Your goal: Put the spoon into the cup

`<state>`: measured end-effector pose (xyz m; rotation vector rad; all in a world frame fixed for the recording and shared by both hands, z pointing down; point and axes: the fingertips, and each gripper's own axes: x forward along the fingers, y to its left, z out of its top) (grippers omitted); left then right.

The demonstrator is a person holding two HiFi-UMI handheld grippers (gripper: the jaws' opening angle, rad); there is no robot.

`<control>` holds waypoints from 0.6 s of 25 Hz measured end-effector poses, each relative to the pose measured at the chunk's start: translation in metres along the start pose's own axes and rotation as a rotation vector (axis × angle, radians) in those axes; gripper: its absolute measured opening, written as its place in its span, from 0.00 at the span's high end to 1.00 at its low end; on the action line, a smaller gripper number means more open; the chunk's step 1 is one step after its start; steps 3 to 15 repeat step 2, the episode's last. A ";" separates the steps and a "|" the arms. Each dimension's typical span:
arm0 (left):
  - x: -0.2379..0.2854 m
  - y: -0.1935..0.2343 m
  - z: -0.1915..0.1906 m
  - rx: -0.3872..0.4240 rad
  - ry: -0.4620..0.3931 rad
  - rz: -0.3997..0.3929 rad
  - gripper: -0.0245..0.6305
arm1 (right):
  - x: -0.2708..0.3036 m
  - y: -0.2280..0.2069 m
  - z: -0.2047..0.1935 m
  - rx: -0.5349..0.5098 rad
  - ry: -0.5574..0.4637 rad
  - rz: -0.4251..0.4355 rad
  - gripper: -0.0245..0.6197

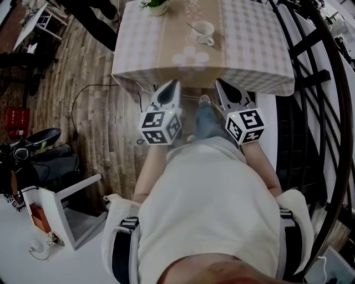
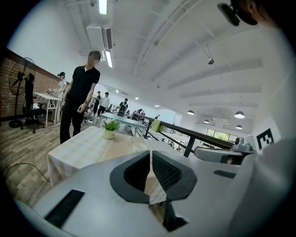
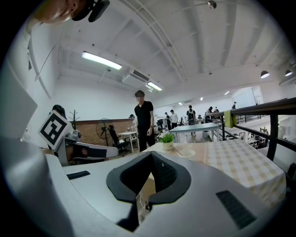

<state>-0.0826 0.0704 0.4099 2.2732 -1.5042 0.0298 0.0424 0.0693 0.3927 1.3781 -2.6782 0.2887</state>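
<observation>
Your left tongs (image 2: 150, 155) are clenched, the two dark pads meeting at the tips with nothing between them. Your right tongs (image 3: 151, 155) are clenched the same way and also carry nothing. You hold both side by side, pointing just below level, each with its marker cube at the back.

Take the cup (image 1: 204, 31) as the reference. Both tongs are well short of it, hanging off the near edge of the surface (image 1: 255, 61) that carries it. The left tongs are nearer-left of the cup and the right tongs almost straight in front of it.

The cup sits on a saucer (image 1: 198, 39) on the checked cloth. The spoon (image 1: 193, 26) is at the cup's far-left side, its thin handle running outward from the rim. You cannot tell from here whether its bowl rests inside the cup or on the saucer.

A small potted plant (image 1: 155, 5) stands further off, to the far left of the cup. A person (image 3: 144, 121) in dark clothes stands beyond the plant, off the surface.
</observation>
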 end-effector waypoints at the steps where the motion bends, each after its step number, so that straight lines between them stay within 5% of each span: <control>1: 0.001 -0.001 0.000 0.000 0.001 -0.001 0.94 | 0.000 -0.001 0.000 0.000 0.002 -0.001 0.96; 15: 0.002 -0.001 -0.001 -0.001 0.001 -0.002 0.94 | 0.000 -0.003 0.000 0.000 0.003 -0.003 0.96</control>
